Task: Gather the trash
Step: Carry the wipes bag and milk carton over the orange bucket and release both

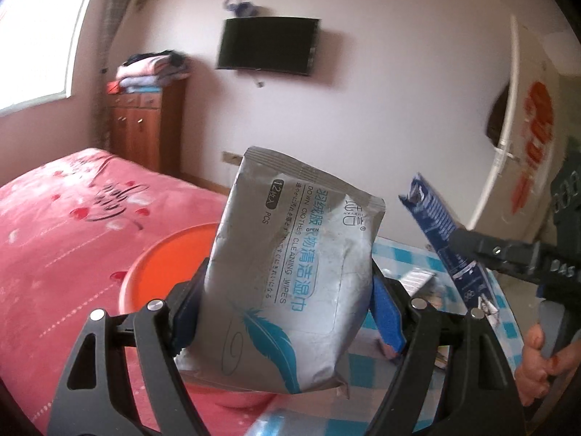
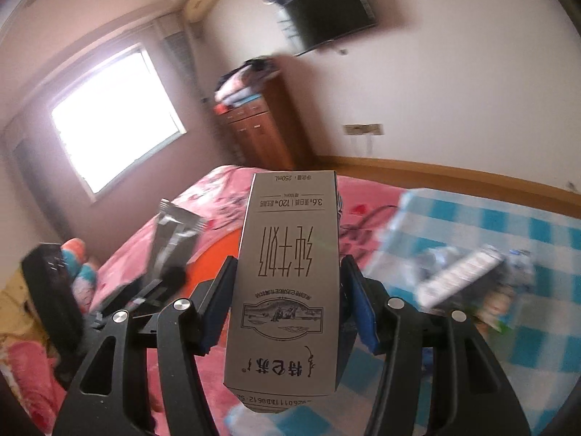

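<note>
My left gripper (image 1: 287, 312) is shut on a grey wet-wipes pack (image 1: 290, 265) with a blue feather print and holds it upright in the air. An orange basin (image 1: 163, 265) sits just behind it, beside the bed. My right gripper (image 2: 287, 301) is shut on a grey milk carton (image 2: 287, 283), held upside down. The right gripper (image 1: 468, 250) also shows at the right of the left wrist view, holding the carton by its blue side (image 1: 443, 232). The left gripper with the wipes pack (image 2: 174, 232) shows at the left of the right wrist view, over the basin (image 2: 221, 254).
A bed with a pink cover (image 1: 61, 218) lies to the left. A table with a blue checked cloth (image 2: 508, 225) holds more wrappers and a small box (image 2: 457, 276). A wooden cabinet (image 1: 145, 123) and a wall TV (image 1: 268, 45) stand behind.
</note>
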Demonstrator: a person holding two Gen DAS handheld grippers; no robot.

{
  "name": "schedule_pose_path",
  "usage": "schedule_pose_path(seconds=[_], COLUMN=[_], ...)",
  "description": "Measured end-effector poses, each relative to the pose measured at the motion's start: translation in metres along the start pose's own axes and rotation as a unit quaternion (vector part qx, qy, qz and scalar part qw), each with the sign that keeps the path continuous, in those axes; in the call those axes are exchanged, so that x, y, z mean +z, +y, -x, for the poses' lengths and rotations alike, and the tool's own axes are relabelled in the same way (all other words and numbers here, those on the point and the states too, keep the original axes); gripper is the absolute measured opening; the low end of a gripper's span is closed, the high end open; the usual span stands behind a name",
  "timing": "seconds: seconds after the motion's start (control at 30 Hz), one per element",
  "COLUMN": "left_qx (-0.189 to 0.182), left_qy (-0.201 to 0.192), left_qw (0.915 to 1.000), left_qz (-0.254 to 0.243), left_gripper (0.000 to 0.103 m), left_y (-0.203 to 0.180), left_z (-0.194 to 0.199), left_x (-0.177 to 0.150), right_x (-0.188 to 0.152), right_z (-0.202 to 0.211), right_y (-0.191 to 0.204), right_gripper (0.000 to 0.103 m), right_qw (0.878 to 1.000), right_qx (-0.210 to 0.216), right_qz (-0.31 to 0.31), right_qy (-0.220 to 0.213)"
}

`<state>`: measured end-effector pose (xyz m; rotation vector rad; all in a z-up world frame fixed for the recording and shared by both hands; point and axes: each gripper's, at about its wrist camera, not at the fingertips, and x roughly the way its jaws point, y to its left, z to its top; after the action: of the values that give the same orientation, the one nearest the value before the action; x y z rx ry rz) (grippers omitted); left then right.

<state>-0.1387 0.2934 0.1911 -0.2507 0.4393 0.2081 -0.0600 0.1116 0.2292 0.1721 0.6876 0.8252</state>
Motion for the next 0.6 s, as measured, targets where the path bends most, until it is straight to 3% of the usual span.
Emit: schedule_pose_path(seconds=[0.17, 0.5, 0.6], left_qx=[0.028, 0.059, 0.076], left_qy=[0.012, 0.042, 0.046], left_qw=[0.9993, 0.9959, 0.9947], left_qz=[0.024, 0.053, 0.052], left_gripper=[0.079, 0.083, 0.088], left_y=[0.025, 0.054, 0.057], left_z=[-0.014, -0.041, -0.044], left_x=[0.003, -0.004, -0.004], right_x=[0.017, 0.018, 0.014], right_z=[-0.041, -0.101, -0.112], right_y=[0.035, 0.052, 0.045], right_gripper=[0.059, 0.06, 0.077], right_qw=[0.999, 0.996, 0.995], right_qx=[0.037, 0.063, 0.073], right_qz=[0.015, 0.012, -0.006], right_qy=[0.019, 0.057, 0.064])
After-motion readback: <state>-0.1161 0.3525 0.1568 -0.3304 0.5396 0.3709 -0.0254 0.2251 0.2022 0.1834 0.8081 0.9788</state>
